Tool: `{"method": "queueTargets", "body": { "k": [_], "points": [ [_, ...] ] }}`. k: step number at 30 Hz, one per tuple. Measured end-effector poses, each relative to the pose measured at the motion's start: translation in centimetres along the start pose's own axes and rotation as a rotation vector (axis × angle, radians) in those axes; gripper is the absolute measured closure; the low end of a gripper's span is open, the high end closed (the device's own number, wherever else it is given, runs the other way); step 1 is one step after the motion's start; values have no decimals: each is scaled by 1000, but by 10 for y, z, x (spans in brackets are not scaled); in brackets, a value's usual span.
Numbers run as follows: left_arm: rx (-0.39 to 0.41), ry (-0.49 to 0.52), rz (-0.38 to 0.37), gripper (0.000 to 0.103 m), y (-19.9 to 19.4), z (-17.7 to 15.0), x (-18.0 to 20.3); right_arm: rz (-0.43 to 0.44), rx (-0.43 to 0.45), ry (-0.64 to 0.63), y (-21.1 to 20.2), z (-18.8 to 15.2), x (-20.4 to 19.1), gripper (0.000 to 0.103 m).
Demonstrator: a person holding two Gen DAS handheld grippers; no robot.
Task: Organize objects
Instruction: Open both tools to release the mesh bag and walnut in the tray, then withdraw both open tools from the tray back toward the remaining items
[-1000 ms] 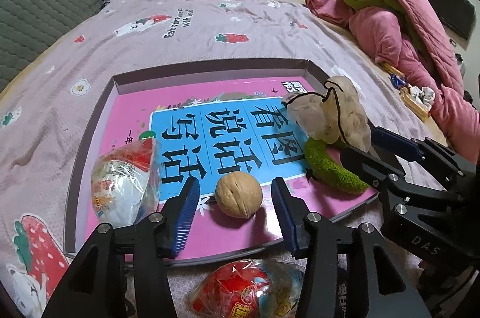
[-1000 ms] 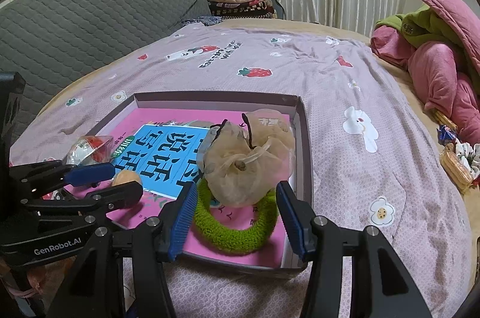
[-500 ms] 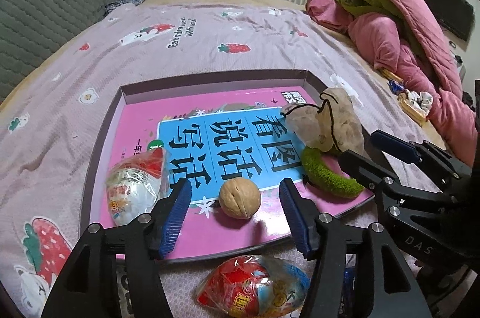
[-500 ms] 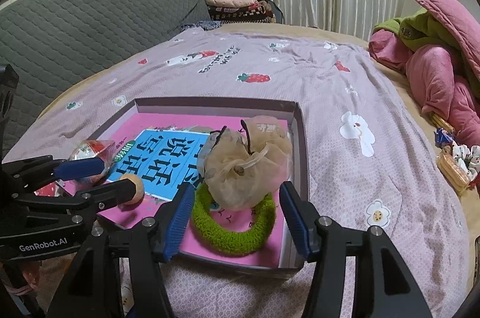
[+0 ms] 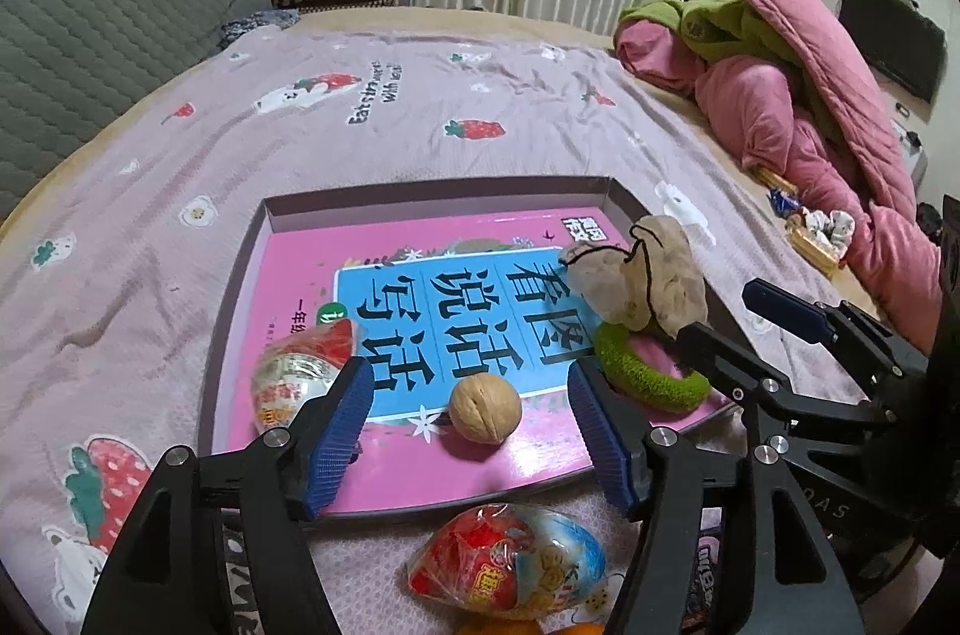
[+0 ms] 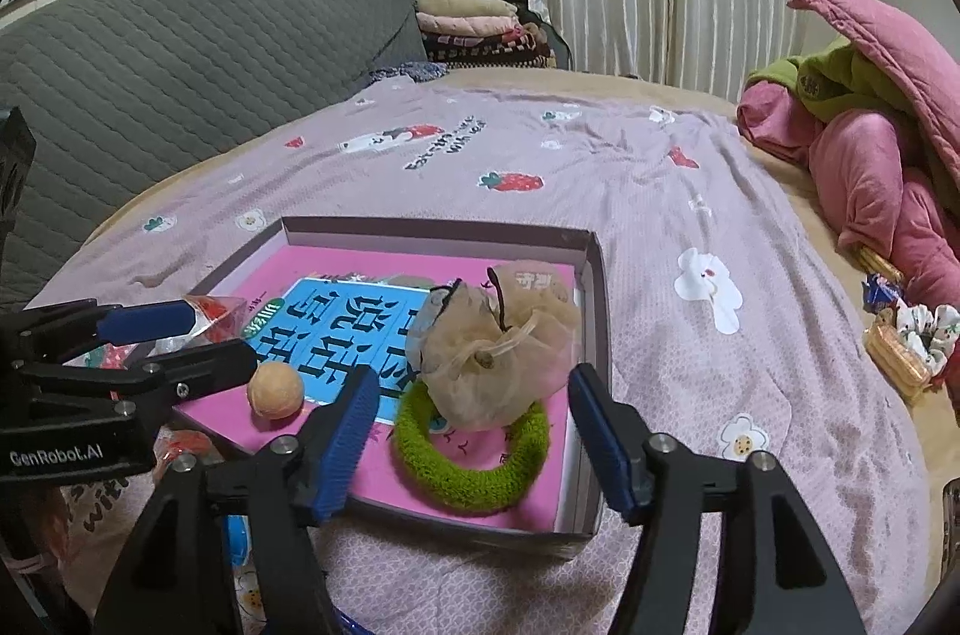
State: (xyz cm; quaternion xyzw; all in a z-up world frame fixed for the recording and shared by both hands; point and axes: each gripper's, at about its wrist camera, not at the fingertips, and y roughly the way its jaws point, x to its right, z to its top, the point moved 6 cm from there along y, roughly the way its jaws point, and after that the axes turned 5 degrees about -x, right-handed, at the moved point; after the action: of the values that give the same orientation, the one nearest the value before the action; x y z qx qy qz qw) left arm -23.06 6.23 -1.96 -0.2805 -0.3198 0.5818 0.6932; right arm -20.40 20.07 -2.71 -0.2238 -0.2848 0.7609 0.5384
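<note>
A shallow box lid (image 5: 420, 192) with a pink book inside lies on the bed. In it sit a walnut (image 5: 485, 408), a snack packet (image 5: 300, 375), a green scrunchie (image 5: 645, 374) and a beige scrunchie (image 5: 642, 275). My left gripper (image 5: 471, 410) is open and empty, held back from the walnut at the lid's near edge. My right gripper (image 6: 474, 419) is open and empty in front of the green scrunchie (image 6: 474, 461) and the beige scrunchie (image 6: 492, 353). The walnut (image 6: 275, 389) also shows in the right wrist view. A second snack packet (image 5: 510, 563) lies on the bedspread outside the lid.
The lid rests on a lilac bedspread (image 5: 360, 107). A pink and green quilt pile (image 5: 780, 83) lies at the right. Small items (image 6: 906, 341) sit at the bed's right edge. A grey headboard (image 6: 180, 53) stands at the left, with folded blankets (image 6: 474, 29) behind.
Both grippers have pulled back and risen from the lid. The walnut, once between the left fingers, now lies farther ahead. Nothing was picked up.
</note>
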Motion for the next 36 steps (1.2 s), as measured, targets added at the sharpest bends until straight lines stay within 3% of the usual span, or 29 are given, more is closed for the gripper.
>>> {"method": "queueTargets", "body": {
  "k": [16, 23, 36],
  "points": [
    [70, -13, 17, 34, -41, -3, -11, 10, 97, -43, -26, 6, -10, 36],
    [96, -8, 24, 34, -58, -8, -13, 42, 155, -104, -44, 4, -28, 30],
    [104, 15, 12, 34, -72, -27, -6, 57, 206, -148, -66, -2, -37, 28]
  ]
}}
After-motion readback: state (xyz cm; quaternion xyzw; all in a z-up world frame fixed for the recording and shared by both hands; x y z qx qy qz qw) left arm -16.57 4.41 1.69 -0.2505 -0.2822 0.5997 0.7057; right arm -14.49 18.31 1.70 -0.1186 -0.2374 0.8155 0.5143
